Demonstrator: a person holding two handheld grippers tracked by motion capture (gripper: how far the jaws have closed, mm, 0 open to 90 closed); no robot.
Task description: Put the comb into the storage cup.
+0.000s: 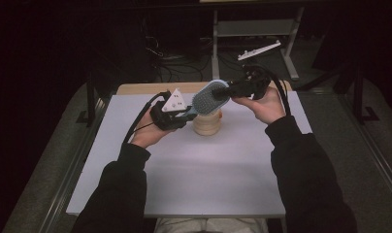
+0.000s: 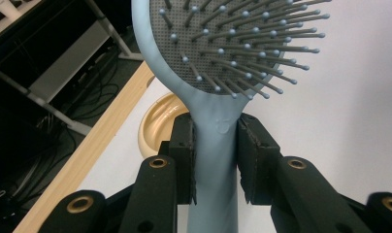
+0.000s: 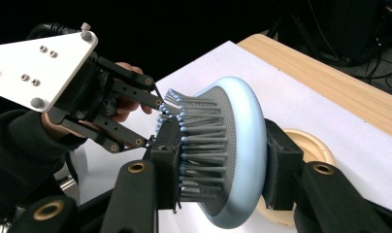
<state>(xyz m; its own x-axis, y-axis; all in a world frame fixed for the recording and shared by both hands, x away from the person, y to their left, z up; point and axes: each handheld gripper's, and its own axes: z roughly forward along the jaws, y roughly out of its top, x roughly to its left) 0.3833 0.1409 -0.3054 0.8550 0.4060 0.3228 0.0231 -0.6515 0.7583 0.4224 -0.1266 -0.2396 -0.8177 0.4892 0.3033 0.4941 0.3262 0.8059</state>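
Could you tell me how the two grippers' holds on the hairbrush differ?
The left gripper clamps the hairbrush by its thin handle; the right gripper clamps its wide head. The left's pads press the handle's edges; the right's press bristles and smooth back. Both are shut on it, above the tan bowl.

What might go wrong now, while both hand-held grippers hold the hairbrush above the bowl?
1. The right hand-held gripper clamps the hairbrush head, one pad pressing on the bristles; they may bend.
2. The left hand-held gripper grips the handle; opposing pulls could twist it loose.
3. If dropped, it may strike the bowl.
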